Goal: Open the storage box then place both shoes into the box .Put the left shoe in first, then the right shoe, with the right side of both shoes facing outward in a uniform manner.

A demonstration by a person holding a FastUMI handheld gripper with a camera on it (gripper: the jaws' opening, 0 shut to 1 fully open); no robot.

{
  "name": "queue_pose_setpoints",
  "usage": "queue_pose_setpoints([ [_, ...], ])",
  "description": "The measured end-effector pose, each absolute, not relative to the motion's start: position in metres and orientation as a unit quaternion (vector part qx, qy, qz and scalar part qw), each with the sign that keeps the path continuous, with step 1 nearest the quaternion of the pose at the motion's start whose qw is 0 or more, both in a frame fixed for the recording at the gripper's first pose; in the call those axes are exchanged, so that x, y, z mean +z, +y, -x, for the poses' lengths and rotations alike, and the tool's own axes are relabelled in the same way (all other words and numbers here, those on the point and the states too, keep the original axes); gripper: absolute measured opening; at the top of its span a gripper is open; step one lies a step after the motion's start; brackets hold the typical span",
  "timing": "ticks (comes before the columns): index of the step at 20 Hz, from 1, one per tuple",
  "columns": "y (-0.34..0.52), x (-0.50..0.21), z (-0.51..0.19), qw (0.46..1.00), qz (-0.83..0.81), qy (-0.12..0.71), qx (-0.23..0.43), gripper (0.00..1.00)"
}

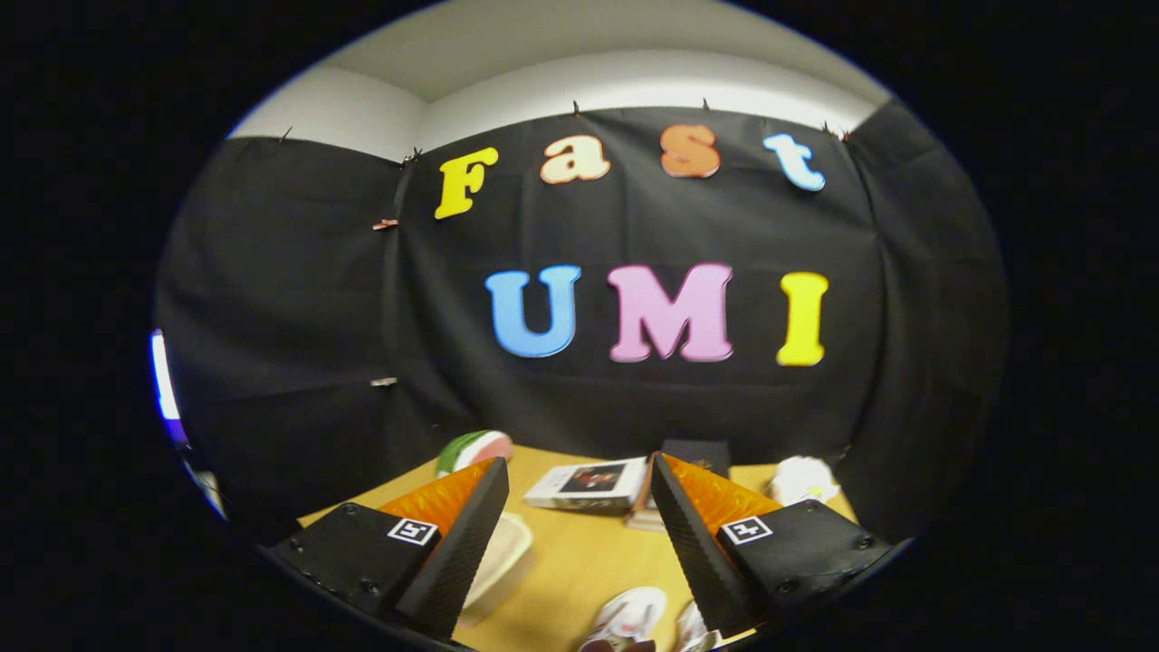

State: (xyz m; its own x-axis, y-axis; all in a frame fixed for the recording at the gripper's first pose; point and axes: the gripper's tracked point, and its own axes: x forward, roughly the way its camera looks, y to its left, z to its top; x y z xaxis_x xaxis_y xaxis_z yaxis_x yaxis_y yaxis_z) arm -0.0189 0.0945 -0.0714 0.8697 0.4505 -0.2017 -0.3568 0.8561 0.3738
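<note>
Approaching with the gripper (579,471) (fingers wide apart, holding nothing), descend toward the storage box (496,552) before the 2 shoes (634,616).

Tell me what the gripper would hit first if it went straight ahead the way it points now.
Probably the black cloth wall: the open gripper points above the table, passing over the flat box. Depth is unclear.

readable words: none I can make out.
flat box (589,484): lower middle, just beyond the fingers; cover print too small to read.
gripper (578,464): fingers spread wide, holding nothing; each base carries a square black-and-white marker (412,531), pattern only.
</note>
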Motion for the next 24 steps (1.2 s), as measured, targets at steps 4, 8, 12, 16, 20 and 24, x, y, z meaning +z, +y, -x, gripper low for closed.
queue_pose_setpoints([
  [4,0.144,-0.125,0.032,0.858,-0.323,0.282,0.283,0.98],
  [8,0.183,-0.179,0.042,0.779,-0.404,0.371,0.303,0.98],
  [12,0.220,-0.236,0.058,0.734,-0.415,0.443,0.306,0.98],
  [16,0.242,-0.273,0.065,0.709,-0.424,0.480,0.295,0.97],
  [20,0.253,-0.280,0.070,0.663,-0.465,0.512,0.287,0.73],
  [24,0.255,-0.262,0.067,0.669,-0.478,0.488,0.293,0.11],
])
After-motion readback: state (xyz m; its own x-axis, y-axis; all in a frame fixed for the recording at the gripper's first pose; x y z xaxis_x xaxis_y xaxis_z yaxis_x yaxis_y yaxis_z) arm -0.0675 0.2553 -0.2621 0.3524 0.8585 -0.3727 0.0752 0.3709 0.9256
